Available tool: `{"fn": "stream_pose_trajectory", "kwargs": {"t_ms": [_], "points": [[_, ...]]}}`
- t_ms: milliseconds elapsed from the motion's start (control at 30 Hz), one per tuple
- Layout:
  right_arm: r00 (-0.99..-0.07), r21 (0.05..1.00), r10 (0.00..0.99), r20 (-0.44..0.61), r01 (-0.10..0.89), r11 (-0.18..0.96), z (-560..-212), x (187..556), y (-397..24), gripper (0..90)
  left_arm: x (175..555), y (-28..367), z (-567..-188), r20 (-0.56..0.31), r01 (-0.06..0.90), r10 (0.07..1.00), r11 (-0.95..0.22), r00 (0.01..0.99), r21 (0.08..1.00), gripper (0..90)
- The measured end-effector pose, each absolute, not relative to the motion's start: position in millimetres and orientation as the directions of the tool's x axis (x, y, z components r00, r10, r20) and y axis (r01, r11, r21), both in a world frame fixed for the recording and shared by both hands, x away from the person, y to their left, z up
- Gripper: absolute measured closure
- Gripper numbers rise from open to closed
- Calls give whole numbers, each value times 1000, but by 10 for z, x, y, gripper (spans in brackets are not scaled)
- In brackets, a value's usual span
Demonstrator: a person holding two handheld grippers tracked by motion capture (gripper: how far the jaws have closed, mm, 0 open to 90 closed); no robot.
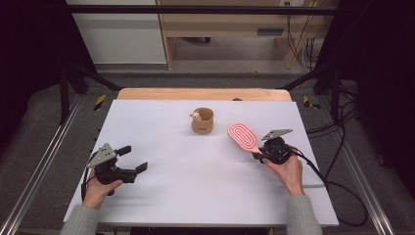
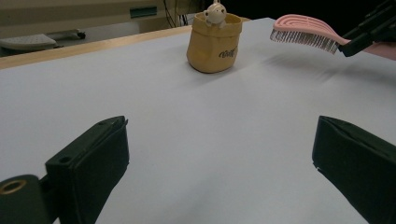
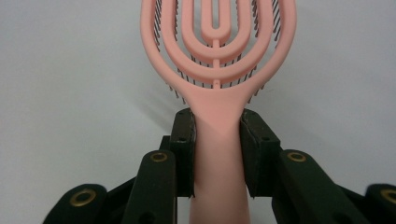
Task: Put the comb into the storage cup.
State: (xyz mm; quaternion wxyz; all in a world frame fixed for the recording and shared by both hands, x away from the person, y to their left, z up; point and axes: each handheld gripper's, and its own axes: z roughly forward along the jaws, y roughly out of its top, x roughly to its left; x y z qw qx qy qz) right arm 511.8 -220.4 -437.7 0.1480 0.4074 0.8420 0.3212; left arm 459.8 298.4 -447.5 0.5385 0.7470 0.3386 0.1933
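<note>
1. The pink hairbrush is clamped by its handle between the two black jaws of the right gripper; in the right gripper view the handle runs straight up between the jaws and the oval, ribbed head spreads out beyond their tips.
2. The brush head reaches forward and toward the table's middle from that gripper. In the left gripper view the brush is bristles down and clear of the white table top, with a soft shadow under it.
3. The person's right hand grips the gripper body from behind, and a black cable trails off from it over the table's right edge.
4. Just beyond the brush head, toward the table's far middle, stands a small tan cup shaped like a sack. A little pale figure peeks over its rim on the side away from the brush; in the left gripper view the figure sits at the top of the cup, which carries dark lettering.
5. Well apart, across the table, the left gripper is released, its jaws spread wide with nothing between them, held low by the left hand and pointed toward the cup.
6. The table is a white sheet with a wooden edge at its far side.
</note>
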Motion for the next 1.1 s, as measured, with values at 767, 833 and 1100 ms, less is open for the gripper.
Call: {"fn": "stream_pose_trajectory", "kwargs": {"t_ms": [767,833,1100], "points": [[-664,724,747,32,530,440,-4223,5002,-2150,693,4599,2959,-4461,-80,302,715,-189,695,934,36],[-670,728,742,29,522,443,-4213,4991,-2142,693,4600,2953,-4461,-79,302,714,-191,696,934,36],[-691,747,723,21,491,448,-4147,4948,-2077,693,4594,2927,-4451,-83,303,712,-188,697,934,36]]}}
